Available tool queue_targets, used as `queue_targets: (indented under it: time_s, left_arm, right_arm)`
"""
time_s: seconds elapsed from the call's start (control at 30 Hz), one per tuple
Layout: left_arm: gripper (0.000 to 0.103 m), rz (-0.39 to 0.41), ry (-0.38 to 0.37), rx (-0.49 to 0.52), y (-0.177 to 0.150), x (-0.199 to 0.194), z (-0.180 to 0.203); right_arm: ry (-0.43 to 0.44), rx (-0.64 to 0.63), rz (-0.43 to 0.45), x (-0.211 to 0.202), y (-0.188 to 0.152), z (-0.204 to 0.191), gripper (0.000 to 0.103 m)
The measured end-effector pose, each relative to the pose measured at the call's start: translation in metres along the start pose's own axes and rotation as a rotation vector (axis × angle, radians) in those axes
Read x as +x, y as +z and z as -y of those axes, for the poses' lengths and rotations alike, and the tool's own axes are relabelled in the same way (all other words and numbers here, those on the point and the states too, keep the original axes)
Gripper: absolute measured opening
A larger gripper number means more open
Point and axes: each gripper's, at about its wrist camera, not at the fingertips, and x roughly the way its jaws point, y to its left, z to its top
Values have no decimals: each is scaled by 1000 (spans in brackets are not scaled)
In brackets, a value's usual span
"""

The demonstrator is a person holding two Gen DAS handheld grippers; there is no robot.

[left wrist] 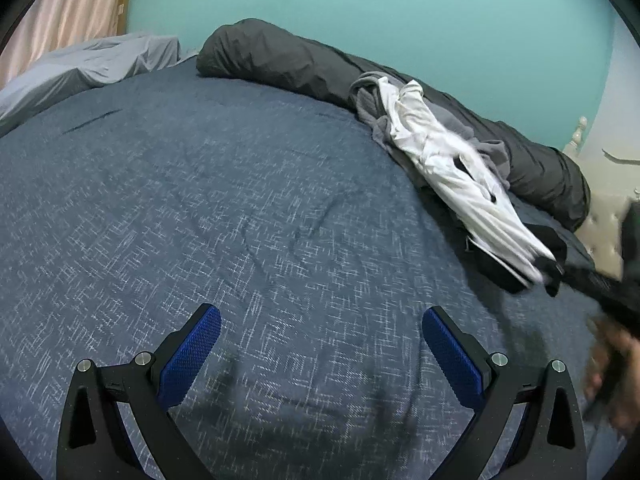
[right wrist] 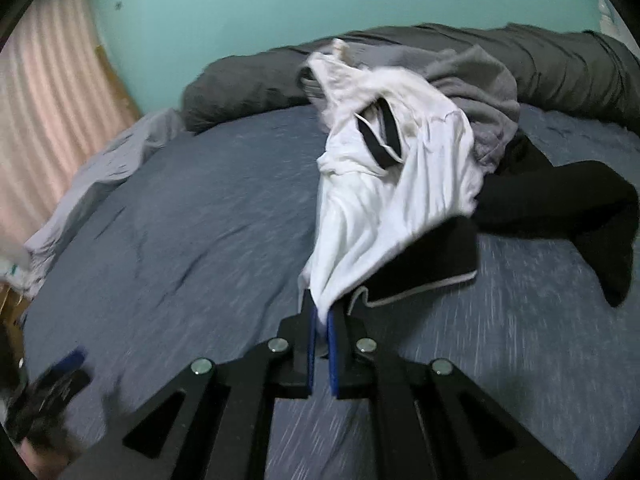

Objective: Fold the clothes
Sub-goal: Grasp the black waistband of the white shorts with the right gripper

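The right tongs (right wrist: 320, 320) are pinched tight on a bunched edge of the white garment (right wrist: 384, 184), which stretches away from their blue pads (right wrist: 331, 344) toward the far side of the bed (right wrist: 180, 200). The cloth is drawn taut into long folds, with black straps or trim (right wrist: 380, 136) showing near its upper part. Its far end rests on a heap of clothes by the bed's far edge: a grey garment (right wrist: 480, 92) lies behind and partly under it, and a black garment (right wrist: 560, 204) spreads to the right of it on the blue bedcover. A black piece with a pale hem (right wrist: 424, 276) lies just beside the right tongs, touching the white cloth; whether it belongs to the same garment is hard to tell through the blur.

The left tongs (left wrist: 320, 336) stand wide apart and grip nothing, hovering over bare bedcover (left wrist: 200, 200) near the bed's near edge. From the left wrist view the white garment (left wrist: 452, 172) lies well apart from them, off toward the bed's far right corner, running down to the blurred right tongs (left wrist: 600, 292) at the frame's right side. A dark grey rolled duvet (left wrist: 280, 56) lies along the bed's far edge against a teal wall (left wrist: 360, 8), and a pale grey pillow (left wrist: 80, 64) sits at the far left corner, beside a pink curtain (left wrist: 68, 12).
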Motion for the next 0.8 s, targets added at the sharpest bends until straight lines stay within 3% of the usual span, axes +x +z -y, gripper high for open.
queue_targets:
  time_s: [0.33,0.53,0.6,0.7,0.8]
  left_arm:
    - [103,9,-32,19,-9,-19,8]
    - [103,5,-45,49,-14,-19,15]
    - [103,5,-42,52,-14,-18,14]
    - [103,1,-42,45,-12,-15,11]
    - [103,-4,-39,38,-10,-12,9]
  right_arm:
    - [48,-9,-139,-112,-115,-18,4]
    - [-7,42,-202,-130,-151,-9,7]
    - [-56,106,-174,-134,-148,3,16]
    - [-102,180,-82,-143,-132,17,45]
    - [-119,217,-14,-144,-117,26,46]
